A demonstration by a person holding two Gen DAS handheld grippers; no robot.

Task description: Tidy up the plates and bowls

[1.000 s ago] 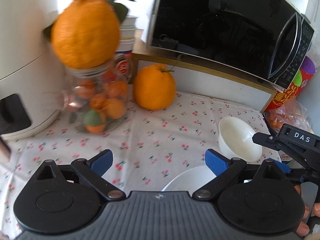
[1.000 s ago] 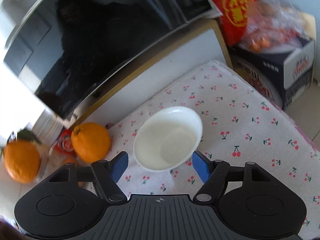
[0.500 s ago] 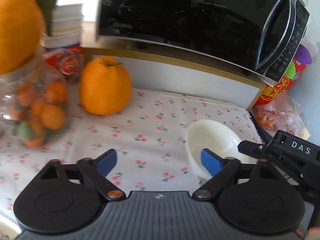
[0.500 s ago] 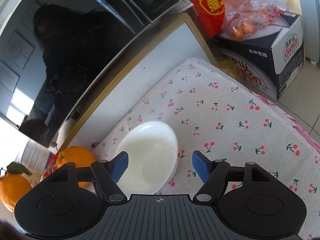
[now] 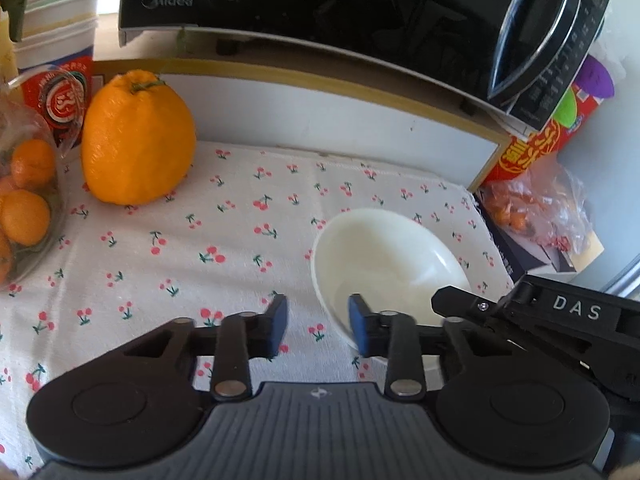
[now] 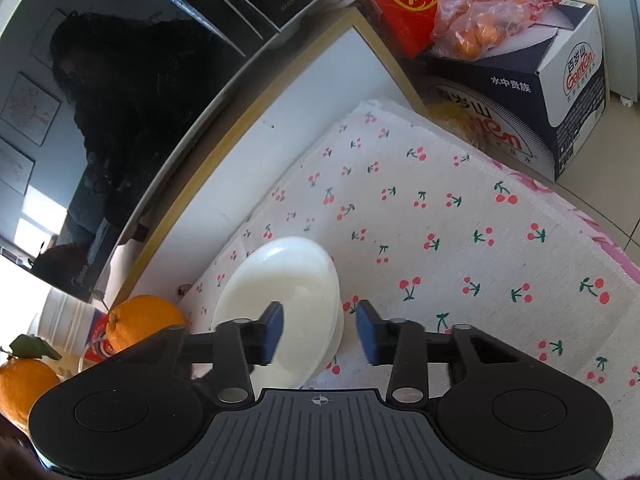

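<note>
I'm seeing the right gripper (image 5: 520, 316) only from the left view; both jaws, just closing, are straddling the bowl's (image 5: 384, 256) rim, left gripper (image 5: 318, 322) at its nine o'clock, angled down; squeezing, I can't tell.

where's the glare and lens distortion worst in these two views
Left wrist view: the microwave door mirrors the room, its edge bowing from fisheye; the white bowl looks washed out. Right wrist view: the microwave reflects a dark figure and bright window patches, the cherry-print cloth stays sharp, and the counter edge curves.

Jaws of both grippers (image 5: 318, 326) (image 6: 319, 334) just narrowed astride opposite rim walls of the bowl (image 5: 384, 252), closer than before
</note>
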